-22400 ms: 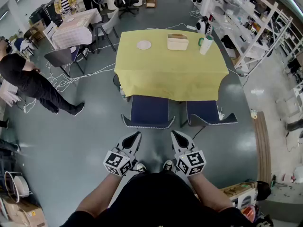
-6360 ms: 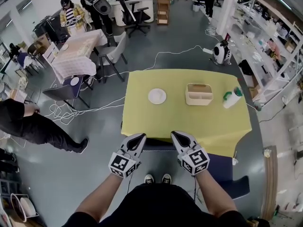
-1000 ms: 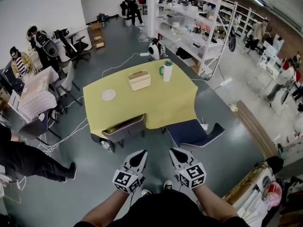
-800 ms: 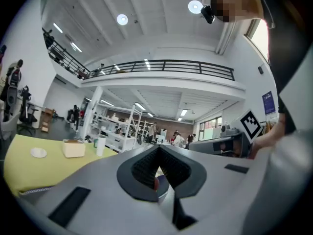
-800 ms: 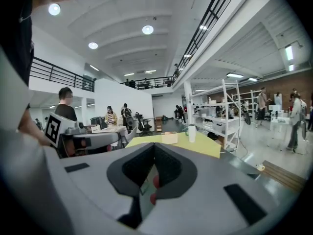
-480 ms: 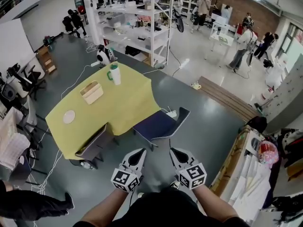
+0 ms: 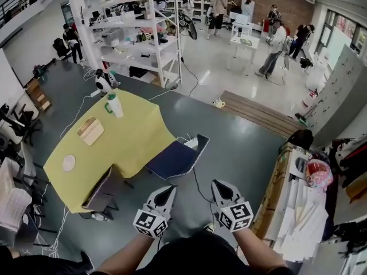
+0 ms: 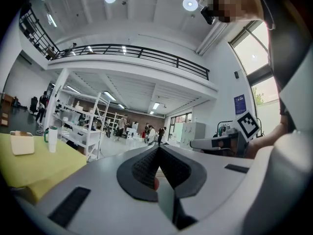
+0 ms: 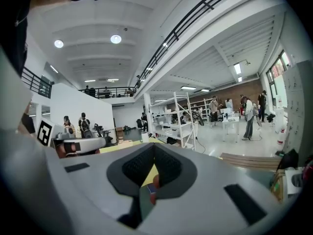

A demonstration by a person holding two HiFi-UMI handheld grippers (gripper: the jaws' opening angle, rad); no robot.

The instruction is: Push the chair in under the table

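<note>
On the far left of the table (image 7: 137,139), a rectangle draped in smooth yellow cloth that hung over every edge, lay a small round white plate (image 7: 69,162), bare on top. Right of it stood a low beige caddy (image 7: 90,130), box-shaped and open at the top; what it held could not be made out. Further right, near the table's far corner, a tall white cup (image 7: 114,105) stood upright under a green lid.

At the table's near-left side a grey chair (image 7: 103,188) with a curved shell back sat tucked in, its seat hidden beneath the cloth. The chair (image 7: 174,159) to be pushed stood just right of it, at the table's near-right side: its flat, dark blue padded seat was nearly all out in the open, front edge at the hanging cloth, and its dark back faced away from the table. Thin cables trailed over the glossy grey floor (image 7: 241,148) beside it.

Nearest the camera, the left hand-held gripper (image 7: 167,191) and the right hand-held gripper (image 7: 219,185) were held side by side over the floor, well apart from the chair. Each had its ribbed black pads pressed together with nothing pinched between them.

Beyond the table rose white open metal shelving (image 7: 137,33), crowded with goods. Further right, a long, low wooden platform (image 7: 258,113) lay across the floor.
</note>
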